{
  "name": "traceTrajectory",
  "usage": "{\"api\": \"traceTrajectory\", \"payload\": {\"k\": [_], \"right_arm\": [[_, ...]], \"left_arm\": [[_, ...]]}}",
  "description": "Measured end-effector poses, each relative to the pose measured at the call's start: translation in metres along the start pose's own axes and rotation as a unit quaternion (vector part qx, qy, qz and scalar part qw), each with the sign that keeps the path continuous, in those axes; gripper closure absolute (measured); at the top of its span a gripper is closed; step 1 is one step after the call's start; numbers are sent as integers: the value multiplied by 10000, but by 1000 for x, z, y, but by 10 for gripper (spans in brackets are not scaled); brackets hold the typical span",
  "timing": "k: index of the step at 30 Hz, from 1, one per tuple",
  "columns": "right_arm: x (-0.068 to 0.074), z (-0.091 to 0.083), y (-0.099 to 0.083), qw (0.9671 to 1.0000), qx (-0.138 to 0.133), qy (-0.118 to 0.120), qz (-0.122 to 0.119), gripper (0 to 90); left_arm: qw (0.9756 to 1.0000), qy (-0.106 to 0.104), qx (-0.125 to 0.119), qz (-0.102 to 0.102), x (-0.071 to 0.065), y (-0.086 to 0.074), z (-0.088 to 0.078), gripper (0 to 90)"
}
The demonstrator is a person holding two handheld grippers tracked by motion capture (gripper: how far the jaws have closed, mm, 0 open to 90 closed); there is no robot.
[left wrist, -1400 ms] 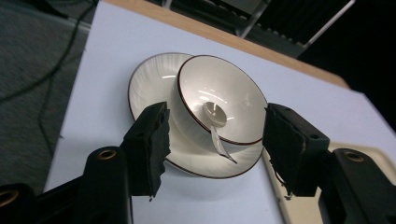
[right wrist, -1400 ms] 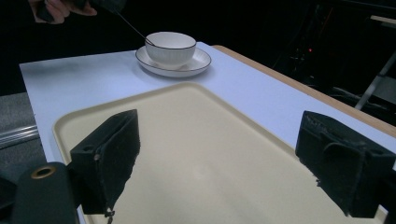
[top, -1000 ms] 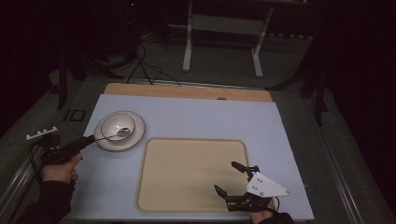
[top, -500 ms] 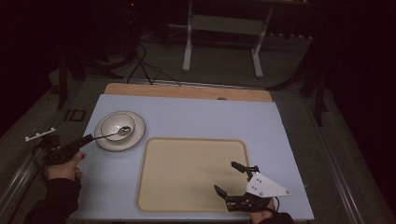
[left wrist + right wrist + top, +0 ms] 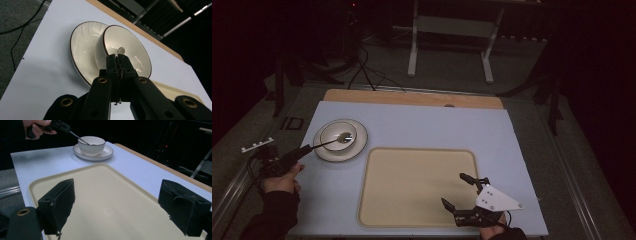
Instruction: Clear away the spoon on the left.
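left gripper point(image 5: 304, 149): jaws clamped on spoon point(image 5: 339, 139) handle, its tip resting inside the bowl point(image 5: 338, 135) on the saucer point(image 5: 357, 142), likely to lift it out | right gripper point(image 5: 464, 191): jaws apart, empty, hovering over tray point(image 5: 412, 180) near edge, seemingly waiting

My table point(image 5: 422, 125), topped in pale blue with a wooden far edge, carried a cream tray point(image 5: 417, 185); a saucer point(image 5: 324, 150) sat just beyond the tray's far-left corner.

Dim lab: floor cables point(image 5: 362, 70), metal stand point(image 5: 452, 30).
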State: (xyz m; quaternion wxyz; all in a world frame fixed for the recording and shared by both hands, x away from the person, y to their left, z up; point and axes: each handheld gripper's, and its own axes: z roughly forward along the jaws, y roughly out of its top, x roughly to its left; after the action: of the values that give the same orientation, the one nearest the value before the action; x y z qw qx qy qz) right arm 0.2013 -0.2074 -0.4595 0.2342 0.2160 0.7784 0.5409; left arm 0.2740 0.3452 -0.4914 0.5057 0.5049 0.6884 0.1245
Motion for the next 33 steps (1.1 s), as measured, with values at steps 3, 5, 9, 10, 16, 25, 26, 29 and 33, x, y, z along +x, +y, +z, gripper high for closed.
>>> {"api": "traceTrajectory", "payload": {"k": [3, 5, 9, 10, 16, 25, 26, 29, 33], "right_arm": [[-1, 0, 0, 10000, -1, -1, 13, 141], [-1, 0, 0, 10000, -1, -3, 18, 141], [-1, 0, 0, 10000, -3, -1, 19, 141], [-1, 0, 0, 10000, -4, 0, 25, 141], [-1, 0, 0, 10000, -13, -20, 27, 141], [0, -1, 0, 9998, -31, -157, -68, 137], [0, -1, 0, 9999, -39, -159, -48, 136], [-2, -2, 0, 9998, -79, -175, -1, 136], [-2, -2, 0, 9998, -73, -200, 16, 137]], "left_arm": [[10000, -7, -19, 54, 0, 1, -2, 894], [9999, 35, -55, 94, 0, 3, -4, 896], [9998, 1, -118, 174, -1, 7, -10, 897], [9997, -8, -126, 210, -2, 8, -12, 897], [9991, -46, -146, 408, -4, 15, -22, 898], [9969, -162, -174, 744, -11, 27, -42, 898], [9969, -169, -181, 744, -12, 28, -44, 898], [9960, -254, -170, 836, -15, 32, -50, 898], [9940, -506, -96, 963, -20, 37, -56, 897]]}}
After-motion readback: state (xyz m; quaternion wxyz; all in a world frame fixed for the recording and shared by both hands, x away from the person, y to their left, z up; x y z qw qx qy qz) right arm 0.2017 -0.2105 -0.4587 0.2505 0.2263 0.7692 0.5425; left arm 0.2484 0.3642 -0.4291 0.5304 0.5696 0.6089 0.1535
